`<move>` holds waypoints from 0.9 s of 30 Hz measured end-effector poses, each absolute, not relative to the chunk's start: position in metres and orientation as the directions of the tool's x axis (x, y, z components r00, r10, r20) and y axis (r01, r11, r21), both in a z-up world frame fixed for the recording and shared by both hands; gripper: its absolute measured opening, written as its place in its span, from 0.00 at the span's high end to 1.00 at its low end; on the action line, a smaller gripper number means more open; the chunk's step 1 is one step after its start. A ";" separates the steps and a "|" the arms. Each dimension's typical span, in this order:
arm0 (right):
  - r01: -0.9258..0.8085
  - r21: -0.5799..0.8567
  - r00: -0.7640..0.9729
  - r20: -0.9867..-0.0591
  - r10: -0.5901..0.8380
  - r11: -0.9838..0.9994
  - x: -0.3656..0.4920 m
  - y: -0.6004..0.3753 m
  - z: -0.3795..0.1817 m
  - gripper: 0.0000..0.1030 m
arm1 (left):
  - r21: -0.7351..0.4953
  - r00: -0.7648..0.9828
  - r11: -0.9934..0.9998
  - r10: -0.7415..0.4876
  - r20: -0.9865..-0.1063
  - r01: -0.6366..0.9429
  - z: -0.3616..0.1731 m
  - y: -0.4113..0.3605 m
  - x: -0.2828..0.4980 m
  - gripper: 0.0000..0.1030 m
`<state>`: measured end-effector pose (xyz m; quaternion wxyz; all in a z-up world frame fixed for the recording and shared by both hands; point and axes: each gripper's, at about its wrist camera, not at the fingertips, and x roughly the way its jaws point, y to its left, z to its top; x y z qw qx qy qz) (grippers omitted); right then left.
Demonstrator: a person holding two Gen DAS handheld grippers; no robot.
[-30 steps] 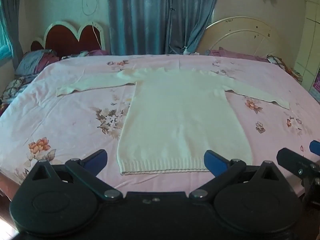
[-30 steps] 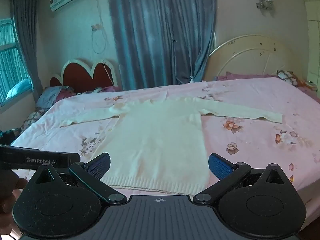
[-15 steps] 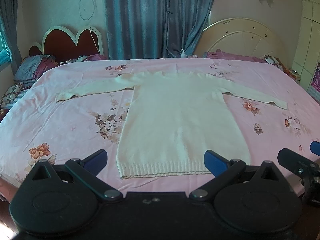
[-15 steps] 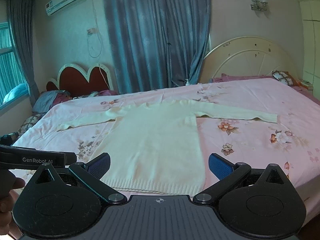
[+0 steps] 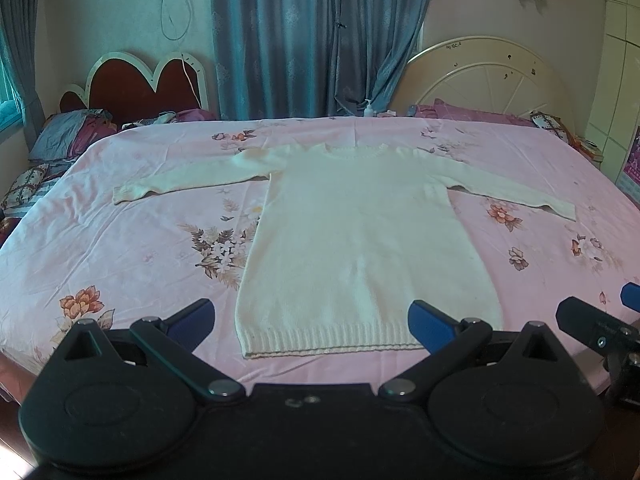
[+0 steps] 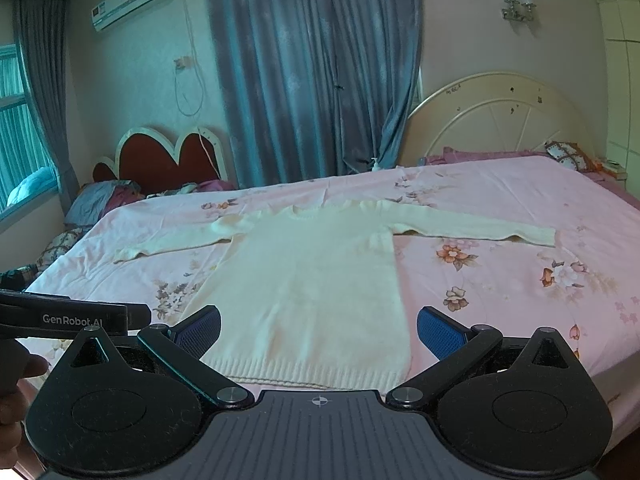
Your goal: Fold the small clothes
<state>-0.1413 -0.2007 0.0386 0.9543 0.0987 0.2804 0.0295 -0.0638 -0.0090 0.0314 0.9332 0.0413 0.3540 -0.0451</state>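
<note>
On the pink floral bedsheet (image 5: 120, 240) a cream knit sweater (image 5: 360, 240) lies flat, sleeves spread, its ribbed hem nearest both grippers. Left gripper (image 5: 311, 318) and right gripper (image 6: 319, 330) hover at the bed's edge, fingers spread wide, gripping nothing. Behind stand a red headboard (image 5: 140, 92), blue curtains (image 5: 312, 40) and a cream headboard (image 5: 492, 76). "GenRobot.AI" reads on the left gripper's body in the right wrist view

Hiding the near right corner of the sweater (image 5: 360, 248) hem behind a blue finger pad (image 5: 430, 320) of the left gripper (image 5: 312, 318). Cutting off the right gripper (image 5: 600, 332) at the right edge in the left wrist view, leaving its jaws untellable there. Cropping a hand (image 6: 12, 396) at the left edge. Rendering the small bottle (image 6: 376, 164) by the curtain too tiny for reading.
</note>
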 end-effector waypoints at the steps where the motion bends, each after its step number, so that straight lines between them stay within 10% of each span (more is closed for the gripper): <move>1: -0.001 0.205 0.841 -0.529 0.112 0.979 -0.142 -0.201 0.039 0.00 | 0.045 0.745 0.993 -0.055 -0.665 0.113 0.031 -0.009 -0.064 0.01; 27: 0.021 0.207 0.846 -0.526 0.093 0.978 -0.137 -0.202 0.036 0.00 | 0.048 0.746 0.993 -0.050 -0.664 0.110 0.032 -0.010 -0.059 0.01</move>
